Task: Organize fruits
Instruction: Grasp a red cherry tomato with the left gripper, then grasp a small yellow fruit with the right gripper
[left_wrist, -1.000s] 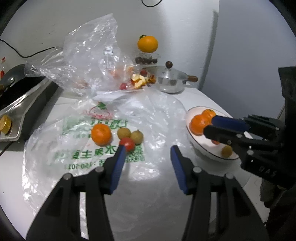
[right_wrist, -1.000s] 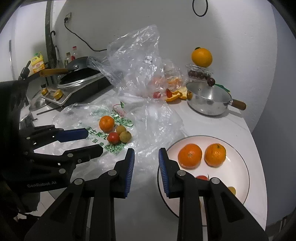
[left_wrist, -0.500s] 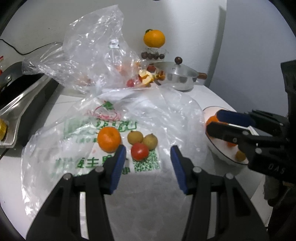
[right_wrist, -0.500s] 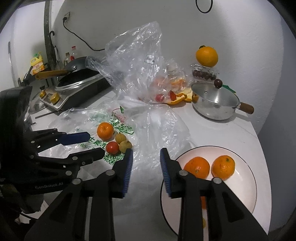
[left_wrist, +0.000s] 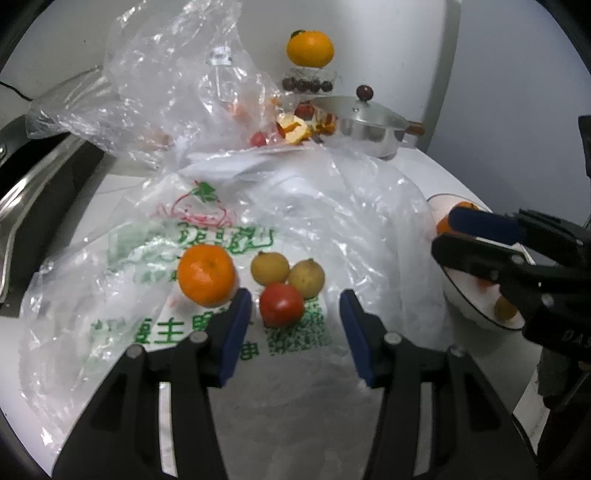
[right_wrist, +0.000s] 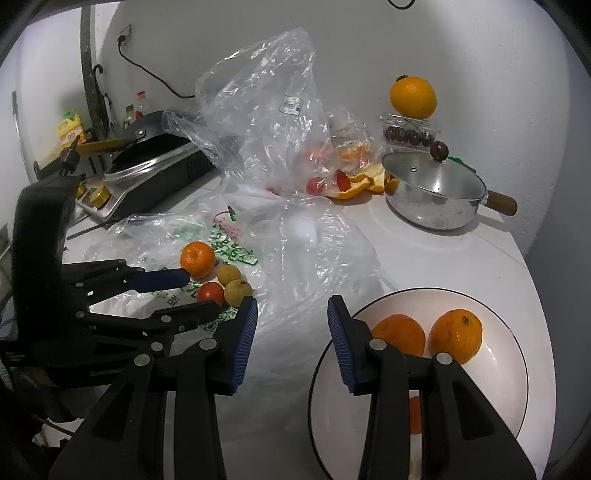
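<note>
Left gripper (left_wrist: 295, 314) has closed in on the loose fruit since a second ago: the cluster that sat well ahead of the fingers is now right at the tips. Fingers are apart, nothing held, and the tomato (left_wrist: 281, 305) sits just ahead of the gap between them, the left tip near the mandarin (left_wrist: 206, 274). Two small yellow fruits (left_wrist: 286, 273) touch the tomato on its far side, so a clean pinch needs care not to nudge them. All four lie on the printed bag (left_wrist: 207, 236), flat on the tabletop (right_wrist: 443, 254); thin film, likely to slip or bunch under the tips. Right gripper (right_wrist: 291, 332) has eased back a bit and widened; fingers apart, empty, hovering over the near rim of the plate (right_wrist: 517, 369). Plate holds two mandarins side by side, plus smaller fruit mostly hidden behind the right finger. Judgement: sorting is partway, with four pieces left on the bag, and the tomato looks like the next pick for the left. Further out: crumpled clear bag (right_wrist: 266, 122) with peel scraps beside it, lidded pot (right_wrist: 432, 192), an orange (right_wrist: 413, 96) perched on a clear box at the wall, stove (right_wrist: 147, 173) at far left.
</note>
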